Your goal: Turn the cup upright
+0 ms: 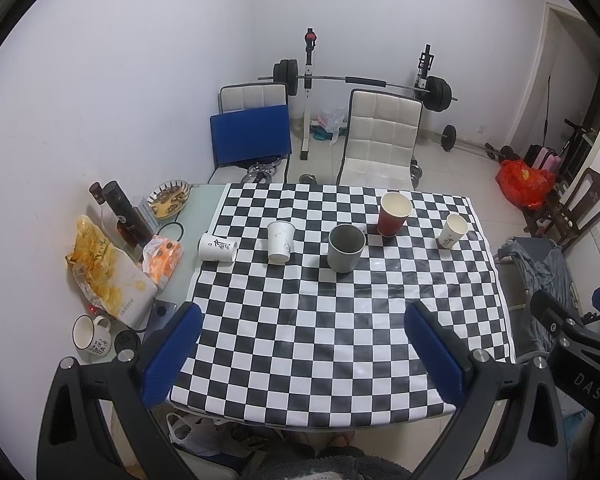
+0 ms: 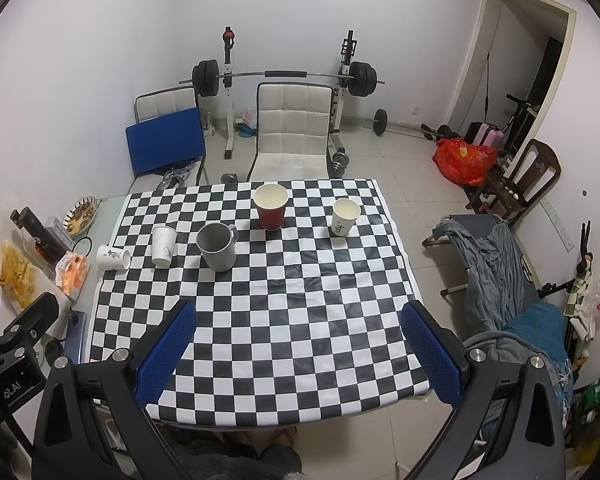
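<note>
On the checkered tablecloth [image 1: 320, 320] stand several cups. A white paper cup [image 1: 217, 248] [image 2: 113, 258] lies on its side at the cloth's left edge. A second white paper cup [image 1: 280, 241] [image 2: 164, 246] stands upside down beside it. A grey mug [image 1: 345, 248] [image 2: 217, 246], a red paper cup [image 1: 394, 214] [image 2: 271, 207] and a small white paper cup [image 1: 453, 231] [image 2: 345, 217] stand upright. My left gripper [image 1: 304, 350] and my right gripper [image 2: 300, 346] are both open and empty, held above the table's near edge, well short of the cups.
Left of the cloth lie a chip bag [image 1: 100, 272], a dark bottle [image 1: 126, 216], a snack pack [image 1: 162, 258], a dish [image 1: 169, 199] and a white mug [image 1: 90, 334]. Two chairs [image 1: 380, 136] and a barbell rack [image 1: 360, 80] stand behind the table. A cot with cloth [image 2: 488, 256] is at the right.
</note>
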A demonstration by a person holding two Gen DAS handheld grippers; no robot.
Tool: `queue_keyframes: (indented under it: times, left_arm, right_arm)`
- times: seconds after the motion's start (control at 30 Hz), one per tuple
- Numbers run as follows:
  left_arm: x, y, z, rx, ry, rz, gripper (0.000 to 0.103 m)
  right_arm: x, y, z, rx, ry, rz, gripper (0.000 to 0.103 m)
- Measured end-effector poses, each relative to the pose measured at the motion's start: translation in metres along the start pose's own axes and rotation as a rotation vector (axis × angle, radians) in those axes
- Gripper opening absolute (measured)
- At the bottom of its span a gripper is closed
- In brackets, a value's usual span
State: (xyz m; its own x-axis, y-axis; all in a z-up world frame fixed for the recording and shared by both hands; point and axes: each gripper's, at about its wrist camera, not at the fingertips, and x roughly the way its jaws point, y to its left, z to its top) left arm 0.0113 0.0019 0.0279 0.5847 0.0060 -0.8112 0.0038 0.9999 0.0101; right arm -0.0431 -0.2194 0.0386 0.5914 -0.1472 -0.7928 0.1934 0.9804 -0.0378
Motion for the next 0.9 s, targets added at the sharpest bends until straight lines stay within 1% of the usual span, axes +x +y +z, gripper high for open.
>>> queue_keyframes:
  times: [0.03,0.07,0.13,0.27,0.3,0.43,0.53,0.6,0.67,0.73,0.8,0.87,0.9]
  left_arm:
    - [0.001,0.0,-0.002,0.001,0.0,0.0,0.103]
    - [-0.001,0.0,0.001,0.001,-0.001,0.0,0.103]
    - [0.001,0.0,-0.003,0.0,-0.002,-0.001,0.103]
    - [-0.007,-0.004,0.004,-0.002,-0.005,0.001,0.103]
    - [-0.005,-0.003,0.0,-0.001,-0.005,-0.001,0.103]
    - [-0.007,-0.004,0.002,-0.007,-0.004,0.002,0.103]
    - [-0.007,-0.011,0.007,-0.021,0.001,0.019,0.103]
    - [-0.002,-0.016,0.01,-0.039,0.011,0.033,0.103]
    - [0.008,-0.018,0.013,-0.057,0.014,0.07,0.103]
    - [0.023,-0.015,0.012,-0.075,0.023,0.102,0.103]
    - [0.041,-0.01,0.005,-0.096,0.031,0.157,0.103]
    - [0.062,-0.004,0.002,-0.112,0.048,0.199,0.103]
    - [0.073,-0.001,0.001,-0.119,0.061,0.232,0.103]
  right_arm:
    - [0.0,0.001,0.0,0.001,0.0,0.002,0.103]
    - [-0.001,0.004,0.007,0.0,0.0,0.002,0.103]
    - [0.0,0.003,0.007,0.001,0.001,0.003,0.103]
    - [0.0,0.0,0.002,0.0,0.002,0.004,0.103]
    - [0.0,0.0,0.001,0.0,0.001,0.003,0.103]
    - [0.002,0.003,0.006,-0.004,0.006,0.01,0.103]
    - [0.009,0.005,0.009,-0.011,0.011,0.015,0.103]
    - [0.0,-0.001,0.012,-0.016,0.017,0.021,0.103]
    - [0.01,-0.001,0.015,-0.022,0.025,0.032,0.103]
    - [0.029,0.002,0.019,-0.031,0.041,0.044,0.103]
    - [0.06,0.0,0.015,-0.037,0.06,0.065,0.103]
    - [0.089,0.005,0.013,-0.05,0.089,0.091,0.103]
    - [0.105,0.011,0.014,-0.057,0.105,0.109,0.103]
